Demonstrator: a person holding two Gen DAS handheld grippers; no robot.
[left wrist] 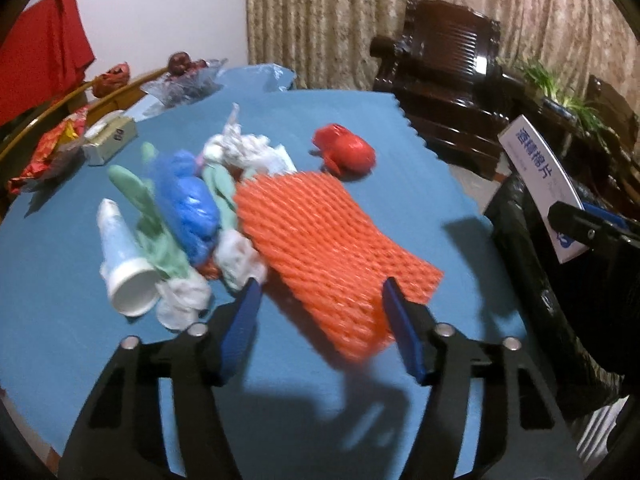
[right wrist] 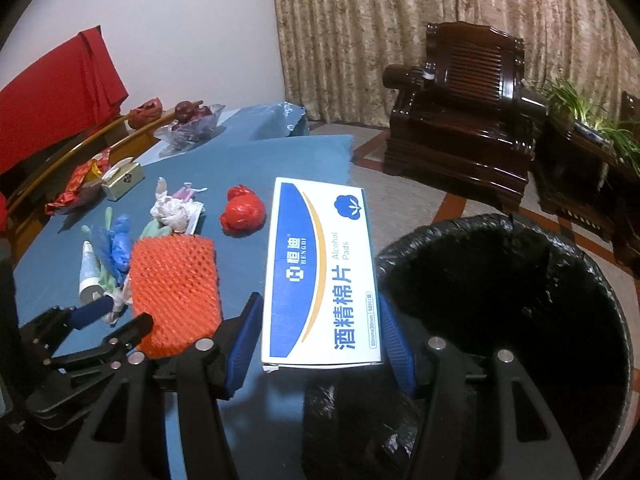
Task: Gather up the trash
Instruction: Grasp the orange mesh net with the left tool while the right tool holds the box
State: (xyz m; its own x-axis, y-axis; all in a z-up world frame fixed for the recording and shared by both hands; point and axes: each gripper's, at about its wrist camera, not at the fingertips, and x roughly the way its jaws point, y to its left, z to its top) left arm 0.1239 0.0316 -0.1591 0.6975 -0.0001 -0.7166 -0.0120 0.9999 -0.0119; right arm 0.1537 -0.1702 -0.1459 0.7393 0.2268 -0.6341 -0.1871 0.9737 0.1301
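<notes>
Bin [right wrist: 520, 312]: black-lined, off the table's right edge, mouth open and unobstructed. Judged step: dropping the carried box in. To do it well, carry the box fully over the opening before parting the fingers, so it does not catch the rim

Table [left wrist: 72, 340]: blue cover; remaining trash heaped left of centre

Orange foam net [left wrist: 332, 248]: flat on the cover, its near end lying between the spread fingers of the left gripper [left wrist: 320, 320], which holds nothing; whether the pads touch it I cannot tell

Alcohol-pad box [right wrist: 320, 272]: white and blue, clamped at its near end by the right gripper [right wrist: 320, 340], jaws closed on its two long sides; it sits just left of the bin rim, not yet over the mouth

Red crumpled bag [left wrist: 346, 152]: beyond the net, apart from it

White tube [left wrist: 124, 268], blue wrapper [left wrist: 188, 208], tissue wads: left of the net, touching one another
</notes>
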